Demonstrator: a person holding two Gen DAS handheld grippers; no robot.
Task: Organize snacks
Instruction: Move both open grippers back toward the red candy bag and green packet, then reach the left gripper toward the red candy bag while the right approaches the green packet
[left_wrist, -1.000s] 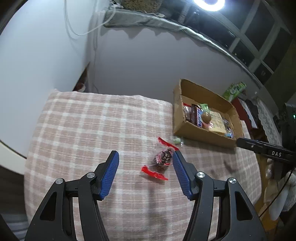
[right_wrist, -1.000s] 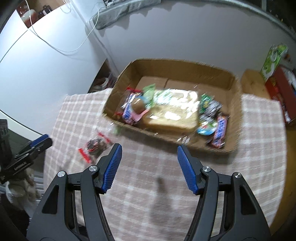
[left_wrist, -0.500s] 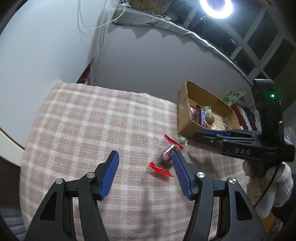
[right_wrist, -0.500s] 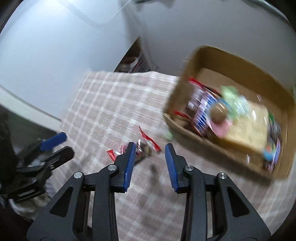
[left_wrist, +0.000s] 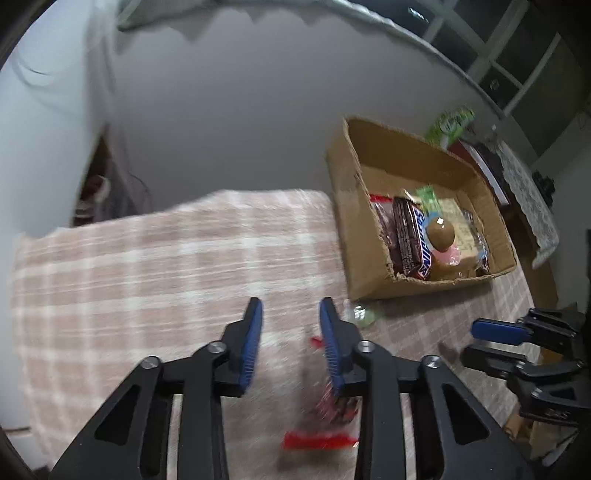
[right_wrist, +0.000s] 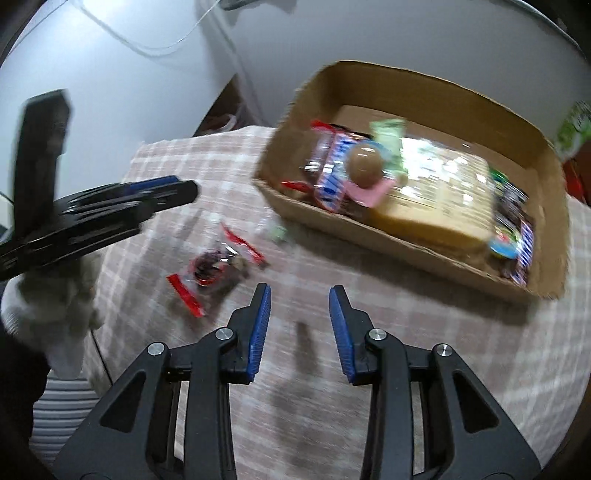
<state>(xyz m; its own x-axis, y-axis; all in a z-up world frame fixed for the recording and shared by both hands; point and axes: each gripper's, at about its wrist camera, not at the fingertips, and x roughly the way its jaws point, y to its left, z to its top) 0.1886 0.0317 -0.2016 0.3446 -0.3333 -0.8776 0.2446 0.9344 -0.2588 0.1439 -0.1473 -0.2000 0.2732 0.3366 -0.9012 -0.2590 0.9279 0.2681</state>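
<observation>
1. Snack packet (right_wrist: 216, 267), clear with red ends, is lying on the checked table (right_wrist: 406, 332) just in front of the box (right_wrist: 424, 236); a small green candy (right_wrist: 275, 230) is sitting between them.
2. A Snickers bar (left_wrist: 412, 240) is showing its white lettering inside the box; other labels are blurring.
3. The box is also holding a brown egg-shaped sweet (left_wrist: 439, 232), a green wrapper (left_wrist: 428, 197), a large tan pack (right_wrist: 439, 195) and more bars at its right end (right_wrist: 517, 236).
4. The left hand-held gripper (left_wrist: 291, 343) is hovering over the packet with jaws narrowed from half a second ago, gripping nothing.
5. The right hand-held gripper (right_wrist: 300, 328) is standing partly open and empty, having swung back toward the box.
</observation>
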